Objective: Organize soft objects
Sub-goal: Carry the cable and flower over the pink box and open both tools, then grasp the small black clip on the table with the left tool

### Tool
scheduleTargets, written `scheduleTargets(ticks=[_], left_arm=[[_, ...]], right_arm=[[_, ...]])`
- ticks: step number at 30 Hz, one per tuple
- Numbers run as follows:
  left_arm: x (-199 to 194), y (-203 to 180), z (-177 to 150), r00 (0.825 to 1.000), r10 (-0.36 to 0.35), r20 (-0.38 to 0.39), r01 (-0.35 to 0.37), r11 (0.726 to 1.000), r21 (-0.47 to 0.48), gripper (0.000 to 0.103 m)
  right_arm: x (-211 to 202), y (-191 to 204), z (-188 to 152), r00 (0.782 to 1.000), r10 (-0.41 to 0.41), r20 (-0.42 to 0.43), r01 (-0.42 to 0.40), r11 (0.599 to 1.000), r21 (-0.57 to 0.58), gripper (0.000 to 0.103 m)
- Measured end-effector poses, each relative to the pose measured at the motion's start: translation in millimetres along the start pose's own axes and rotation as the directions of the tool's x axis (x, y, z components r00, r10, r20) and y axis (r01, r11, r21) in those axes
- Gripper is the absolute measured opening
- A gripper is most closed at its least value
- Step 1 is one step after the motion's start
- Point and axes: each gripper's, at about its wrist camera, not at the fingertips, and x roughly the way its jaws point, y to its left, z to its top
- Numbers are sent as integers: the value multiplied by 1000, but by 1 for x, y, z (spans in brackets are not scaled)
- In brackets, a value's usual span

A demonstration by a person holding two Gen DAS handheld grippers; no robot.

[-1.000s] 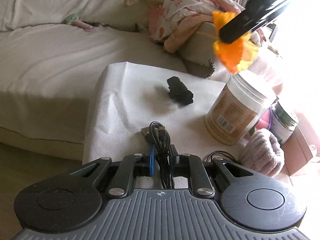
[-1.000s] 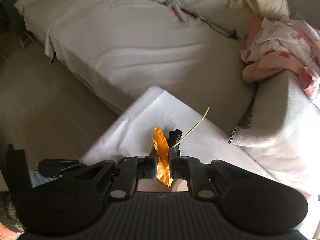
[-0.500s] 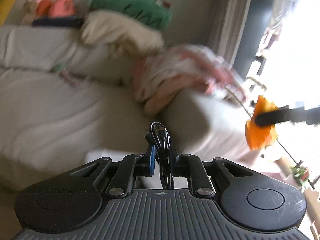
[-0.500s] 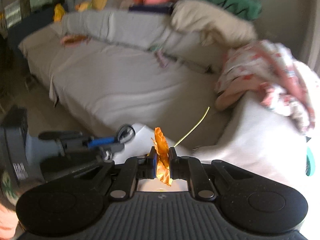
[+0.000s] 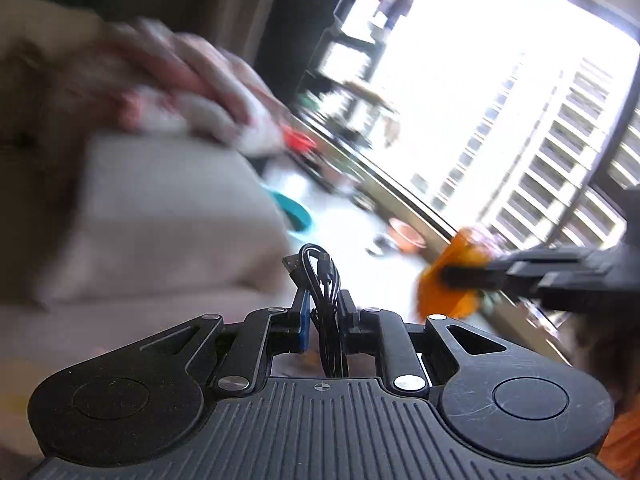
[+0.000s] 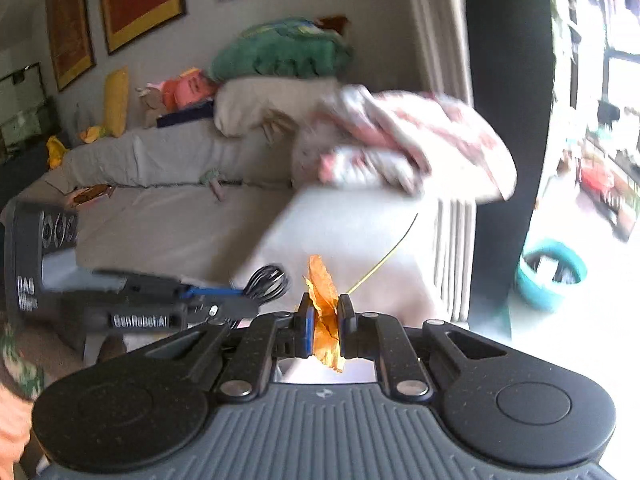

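My left gripper (image 5: pixel 323 304) is shut on a coiled black cable (image 5: pixel 323 280) and is held up in the air. It also shows in the right wrist view (image 6: pixel 256 288), left of my right gripper. My right gripper (image 6: pixel 323 312) is shut on an orange fabric flower (image 6: pixel 322 300) with a thin yellow-green stem (image 6: pixel 384 256). In the left wrist view the right gripper (image 5: pixel 460 276) comes in from the right with the orange flower (image 5: pixel 448 284). Both views are blurred.
A grey sofa (image 6: pixel 180 220) runs behind, with a pink-and-white blanket (image 6: pixel 408 148) on its arm and green and cream cushions (image 6: pixel 280 56). A teal basin (image 6: pixel 550 276) stands on the floor near a bright window (image 5: pixel 500 92).
Both grippers have risen and tilted up from the white table. The views now show the sofa arm and window. Each still holds its object.
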Motion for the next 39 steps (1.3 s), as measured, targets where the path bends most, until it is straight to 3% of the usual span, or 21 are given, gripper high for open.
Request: scheduleTargets(ticks=[2,4,8,13,15,18,20,23,26,31,37,39], left_arm=[[24,-6,-10,997,-26,-67,23,999,-34,17],[44,-6,-19,993,0,-117,-8,998,-62,17],[60,0,-35,981,41,-191,-51,998,-45,17],[19,20,-37,986,85,-147,-94,994,-57,17],[-9,29,-36,983,138,-117,-146,987,-62,17],[-66,49,-54,966,247,-71,-253,964,-86,17],[-103,71,-67,943,328,-54,-333,935,-124,17],[-159,106,-88,887,459,-44,-458,865,-206,17],[-203,138,-116,849,522,-79,-516,791,-327,17],[-237,177,-167,829,529,-181,-545,692,-474,17],[-242,203,-205,854,485,-190,-491,628,-604,17],[-245,208,-212,847,509,-156,-478,599,-642,17]], right_arm=[[11,-21,-30,998,39,-55,-37,999,39,12],[21,-37,-54,993,68,-92,-59,994,94,15],[35,-50,-82,991,64,-119,-46,989,144,30],[37,-34,-88,993,42,-108,-32,994,101,36],[36,-26,-87,995,34,-92,-27,996,86,42],[34,-9,-84,997,24,-79,-20,998,53,45],[36,7,-84,997,22,-73,-21,1000,13,46],[41,39,-86,998,18,-60,-23,997,-72,52],[51,75,-89,998,30,-55,-38,989,-146,53],[73,143,-97,992,101,-76,-117,958,-262,53],[104,205,-114,975,169,-144,-209,915,-346,53],[111,217,-122,972,169,-166,-219,907,-360,53]])
